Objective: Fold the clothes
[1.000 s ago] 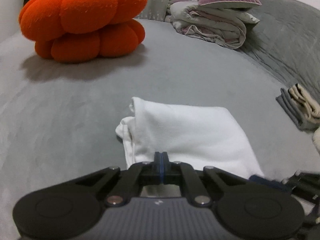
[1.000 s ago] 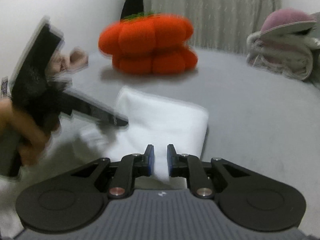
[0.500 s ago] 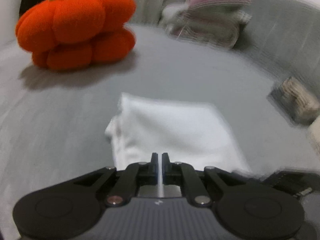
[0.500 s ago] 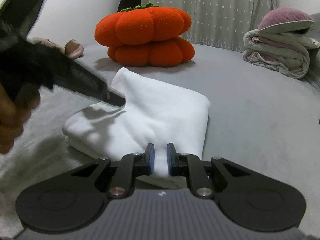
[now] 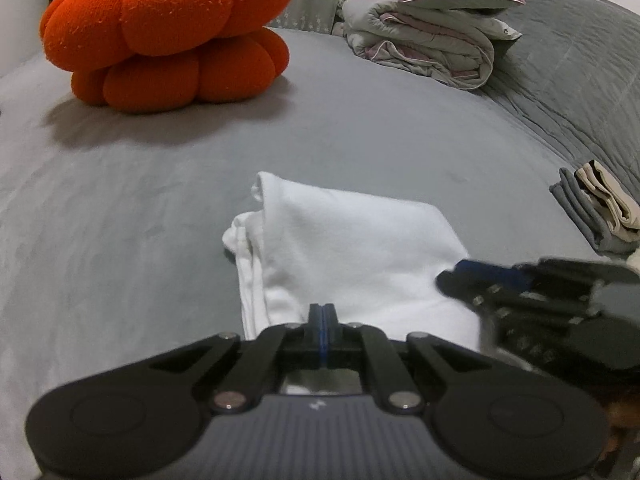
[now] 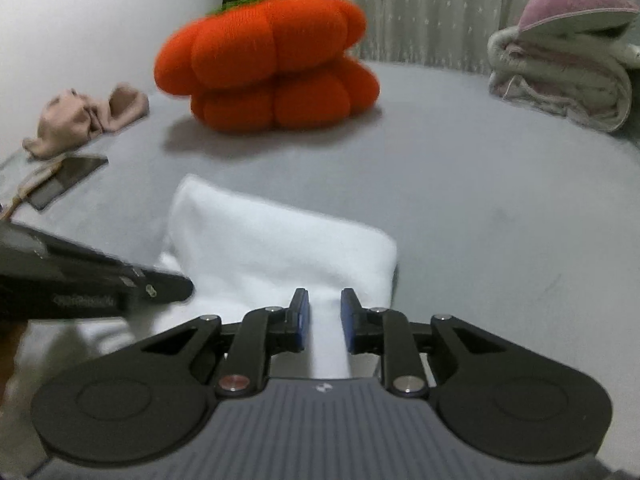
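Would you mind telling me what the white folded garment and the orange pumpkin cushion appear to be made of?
White folded garment: apparently soft cotton-like knit, matte, draping in rounded folds, with a stitched hem at its left edge. Orange pumpkin cushion: looks like stuffed knitted fabric, showing fine ribbing, slight fuzz and plump lobes.

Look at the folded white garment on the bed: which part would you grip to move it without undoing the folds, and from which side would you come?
Probably the near edge of the white garment, approached low from the near side, where the right gripper already straddles it. The fold there looks thick and even; the left side shows loose layers that could slip apart.
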`<action>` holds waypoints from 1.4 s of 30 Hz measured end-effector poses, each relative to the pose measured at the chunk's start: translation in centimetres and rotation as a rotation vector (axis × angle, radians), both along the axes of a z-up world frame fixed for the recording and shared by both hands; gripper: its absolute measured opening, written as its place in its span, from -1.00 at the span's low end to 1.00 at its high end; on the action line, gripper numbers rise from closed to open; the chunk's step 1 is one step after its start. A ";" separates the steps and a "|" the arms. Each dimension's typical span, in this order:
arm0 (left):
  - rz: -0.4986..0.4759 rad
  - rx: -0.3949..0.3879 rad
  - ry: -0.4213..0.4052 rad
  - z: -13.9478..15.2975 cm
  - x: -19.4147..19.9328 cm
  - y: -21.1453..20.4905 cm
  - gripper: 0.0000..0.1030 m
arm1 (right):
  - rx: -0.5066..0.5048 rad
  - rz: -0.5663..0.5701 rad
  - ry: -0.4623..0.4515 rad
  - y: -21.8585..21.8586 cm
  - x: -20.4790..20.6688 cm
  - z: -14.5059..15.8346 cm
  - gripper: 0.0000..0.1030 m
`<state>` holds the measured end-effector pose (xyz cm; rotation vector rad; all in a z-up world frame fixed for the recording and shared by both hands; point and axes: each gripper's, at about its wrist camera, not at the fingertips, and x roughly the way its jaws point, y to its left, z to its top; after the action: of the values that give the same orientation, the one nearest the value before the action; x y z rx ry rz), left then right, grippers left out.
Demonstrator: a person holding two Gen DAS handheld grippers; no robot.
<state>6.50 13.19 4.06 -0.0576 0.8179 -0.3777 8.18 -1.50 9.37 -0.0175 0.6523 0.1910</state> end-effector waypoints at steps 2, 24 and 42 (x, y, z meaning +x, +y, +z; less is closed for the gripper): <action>0.000 -0.005 0.002 0.1 0.1 0.2 -0.94 | -0.007 0.000 -0.019 0.0 -0.5 -0.5 -0.57; 0.167 -0.260 0.198 -1.1 2.8 2.6 -0.94 | -0.003 -0.043 -0.071 0.1 -1.5 -0.6 -0.57; 0.113 -0.244 0.178 -1.0 2.9 2.4 -0.94 | -0.005 -0.056 -0.078 0.3 -1.7 -0.7 -0.55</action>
<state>9.40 15.62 3.05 -0.3681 0.9358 -0.3674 6.48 -1.23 8.71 -0.0114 0.5749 0.1336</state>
